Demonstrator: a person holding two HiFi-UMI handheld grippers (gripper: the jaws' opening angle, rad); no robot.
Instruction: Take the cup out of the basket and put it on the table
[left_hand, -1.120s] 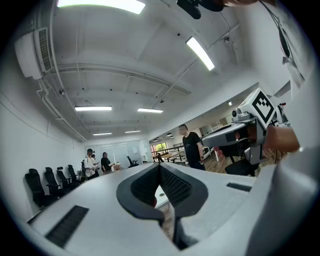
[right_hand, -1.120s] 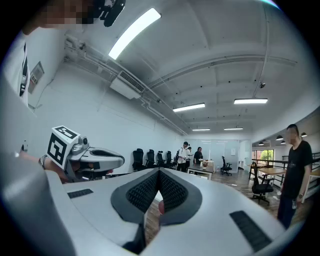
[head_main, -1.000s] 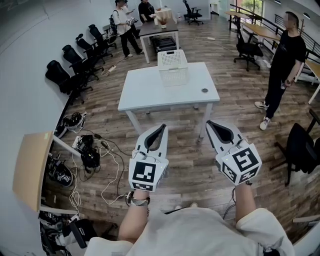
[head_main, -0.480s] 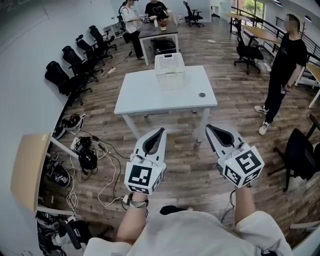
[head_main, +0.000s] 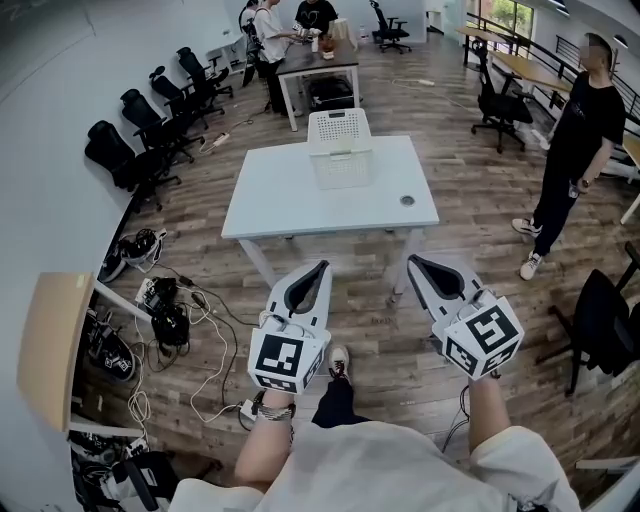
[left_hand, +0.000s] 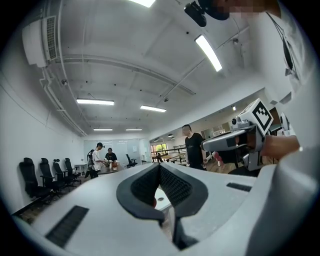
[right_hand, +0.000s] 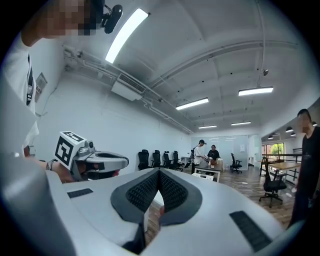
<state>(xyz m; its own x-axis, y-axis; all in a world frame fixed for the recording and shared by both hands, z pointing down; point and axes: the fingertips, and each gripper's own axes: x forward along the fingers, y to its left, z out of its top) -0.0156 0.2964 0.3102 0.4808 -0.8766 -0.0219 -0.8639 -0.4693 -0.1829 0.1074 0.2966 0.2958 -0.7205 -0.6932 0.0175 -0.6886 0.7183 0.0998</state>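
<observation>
A white slatted basket (head_main: 340, 146) stands at the far edge of a white table (head_main: 300, 205) ahead of me in the head view. No cup shows; the basket's inside is hidden from here. My left gripper (head_main: 322, 267) and right gripper (head_main: 412, 261) hang side by side over the wooden floor, short of the table's near edge. Both are shut with nothing between the jaws. The left gripper view shows its jaws (left_hand: 159, 165) closed, with the right gripper (left_hand: 245, 137) beside it. The right gripper view shows closed jaws (right_hand: 159, 171) too.
A small dark round thing (head_main: 407, 200) lies on the table's right side. Black office chairs (head_main: 150, 130) line the left wall, with cables and gear (head_main: 170, 310) on the floor below. A person in black (head_main: 585, 130) stands right; another chair (head_main: 605, 300) nearer.
The view has shifted slightly relative to the table, and a foot now shows below the grippers. Both grippers stay shut and level.
</observation>
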